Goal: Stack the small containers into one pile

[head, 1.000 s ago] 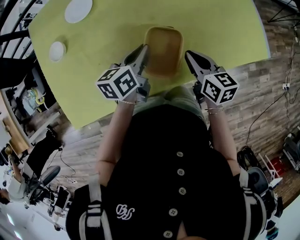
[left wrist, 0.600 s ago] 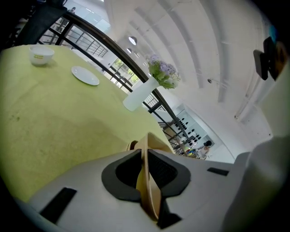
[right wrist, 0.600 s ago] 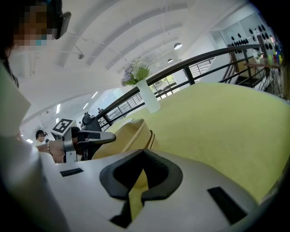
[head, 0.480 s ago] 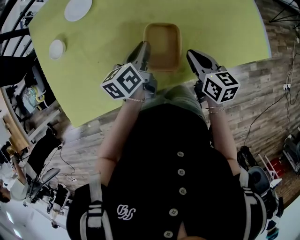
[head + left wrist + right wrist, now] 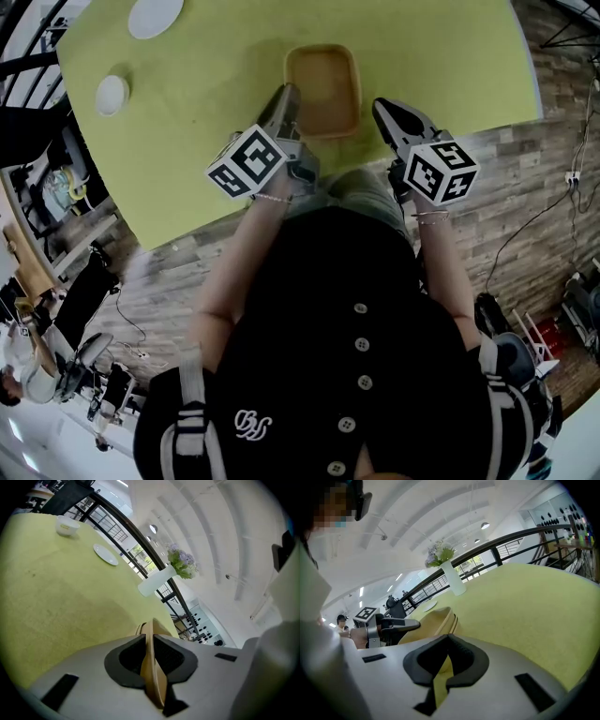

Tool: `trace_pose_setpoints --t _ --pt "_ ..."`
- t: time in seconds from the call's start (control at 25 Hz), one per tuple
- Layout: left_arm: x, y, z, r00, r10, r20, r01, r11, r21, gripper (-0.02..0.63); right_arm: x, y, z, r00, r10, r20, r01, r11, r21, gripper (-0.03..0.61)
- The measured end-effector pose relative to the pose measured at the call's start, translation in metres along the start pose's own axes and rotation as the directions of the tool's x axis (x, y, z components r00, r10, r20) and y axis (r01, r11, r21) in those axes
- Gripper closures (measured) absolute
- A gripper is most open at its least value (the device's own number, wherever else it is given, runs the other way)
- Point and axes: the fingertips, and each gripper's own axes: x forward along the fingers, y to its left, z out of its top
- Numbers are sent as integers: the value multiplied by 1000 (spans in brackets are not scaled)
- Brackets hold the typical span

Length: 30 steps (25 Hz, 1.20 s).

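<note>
Where the tan containers [image 5: 323,89] sit: nested into one pile, flat on the worktop [image 5: 225,75], close to the person's edge.
Left hand-held gripper [image 5: 148,634]: pinches the pile's left wall between its pads. The jaws have just been easing apart, probably to let go now that the pile is down.
Right hand-held gripper [image 5: 448,637]: jaws together, holding nothing, just beside the pile's right wall, likely waiting clear.
Containers' make: thin, smooth, rounded-corner rectangular tubs with flared rims, so they nest.
Worktop surface: yellow-green, matte, faintly grainy.
Elsewhere: white plate [image 5: 155,17] and small white bowl [image 5: 112,94], well apart from the pile.
</note>
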Motion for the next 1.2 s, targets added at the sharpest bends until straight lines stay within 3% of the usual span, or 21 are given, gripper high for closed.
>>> trace_pose_setpoints --t 0.16,0.4,0.56,0.68,0.92,1.2 --pt "0 -7 4 999 -34 2 34 999 38 556 2 0 1 1000 8 -2 -8 1000 2 566" --pt "1 -6 -3 999 -40 -19 40 999 13 511 -1 1 3 1000 19 -2 -19 1000 -3 565" --pt "2 -4 -7 998 -25 -64 32 994 104 502 -1 2 1 1000 20 -5 -20 1000 -5 566" --pt "3 -11 -10 994 -44 -99 59 986 159 453 -1 3 3 1000 20 -4 -20 1000 -8 566" --pt "-2 -15 -14 990 -56 -127 80 978 194 405 -3 7 5 1000 22 1 -22 1000 -15 566" --pt "-11 -13 -2 988 -80 -129 107 971 212 403 9 26 16 996 82 18 -81 996 -30 566"
